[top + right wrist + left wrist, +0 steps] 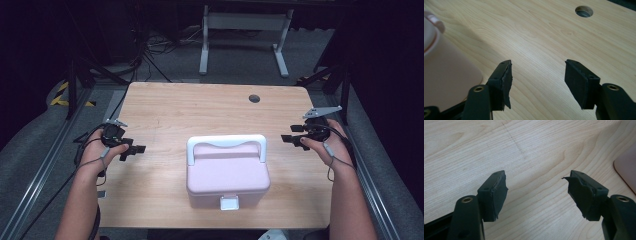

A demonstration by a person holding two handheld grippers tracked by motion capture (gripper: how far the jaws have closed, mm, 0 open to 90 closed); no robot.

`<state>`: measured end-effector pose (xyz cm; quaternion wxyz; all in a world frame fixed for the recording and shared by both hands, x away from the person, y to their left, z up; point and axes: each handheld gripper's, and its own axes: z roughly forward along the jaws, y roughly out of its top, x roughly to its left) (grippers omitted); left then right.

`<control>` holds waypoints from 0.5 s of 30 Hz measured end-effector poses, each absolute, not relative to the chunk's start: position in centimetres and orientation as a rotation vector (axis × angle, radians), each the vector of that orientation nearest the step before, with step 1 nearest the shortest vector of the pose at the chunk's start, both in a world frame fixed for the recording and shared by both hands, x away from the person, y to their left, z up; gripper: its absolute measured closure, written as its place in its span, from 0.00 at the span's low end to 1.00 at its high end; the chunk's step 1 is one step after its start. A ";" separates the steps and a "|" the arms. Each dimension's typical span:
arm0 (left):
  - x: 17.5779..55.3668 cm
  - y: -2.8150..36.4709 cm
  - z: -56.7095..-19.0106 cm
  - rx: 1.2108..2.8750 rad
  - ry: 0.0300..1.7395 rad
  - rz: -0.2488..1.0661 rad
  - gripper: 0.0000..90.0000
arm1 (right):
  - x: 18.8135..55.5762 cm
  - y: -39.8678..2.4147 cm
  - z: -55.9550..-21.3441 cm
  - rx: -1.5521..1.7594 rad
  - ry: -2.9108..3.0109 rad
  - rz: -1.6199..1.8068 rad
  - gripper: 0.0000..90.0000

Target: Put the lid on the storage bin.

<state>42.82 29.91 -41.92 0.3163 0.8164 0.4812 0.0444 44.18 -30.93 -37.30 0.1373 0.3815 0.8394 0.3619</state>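
Left gripper (134,150): black fingers (496,195) stood well apart, nothing between them, bare wood grain beneath. Held low over the left edge of the pale wooden desk (165,107), pointing inward toward the middle. Gripped by the person's left hand (100,150), forearm entering from the near left corner, cable trailing off the left edge.

Right gripper (292,139): black fingers (579,81) likewise spread wide and empty, with torn padding visible on one of them. Hovered near the right edge of the desk, pointing inward toward the left. Gripped by the person's right hand (327,145), with the grey three-cornered plate (322,111) on top.

Between the two, clear of both sets of fingers: a pink rectangular plastic box with a white carry handle and a white front latch (227,172). Sat closed on the desk, close to the near edge and about midway between the left and right edges, handle folded toward the far side, latch facing the near edge. A corner of it also seen at the right margin of the left gripper view and its rounded wall at the left margin of the right gripper view.

Farther out: a round cable hole (254,98) near the far edge, right of centre.
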 end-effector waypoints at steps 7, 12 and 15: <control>43.1 29.2 -42.6 2.213 1.251 0.067 0.34 | 45.0 -31.5 -39.8 1.191 2.497 0.961 0.38; 43.3 28.3 -42.8 2.234 1.206 0.038 0.34 | 45.4 -31.3 -41.5 1.240 2.576 0.888 0.38; 43.3 28.0 -42.9 2.246 1.203 0.019 0.34 | 45.5 -31.2 -42.1 1.262 2.589 0.854 0.38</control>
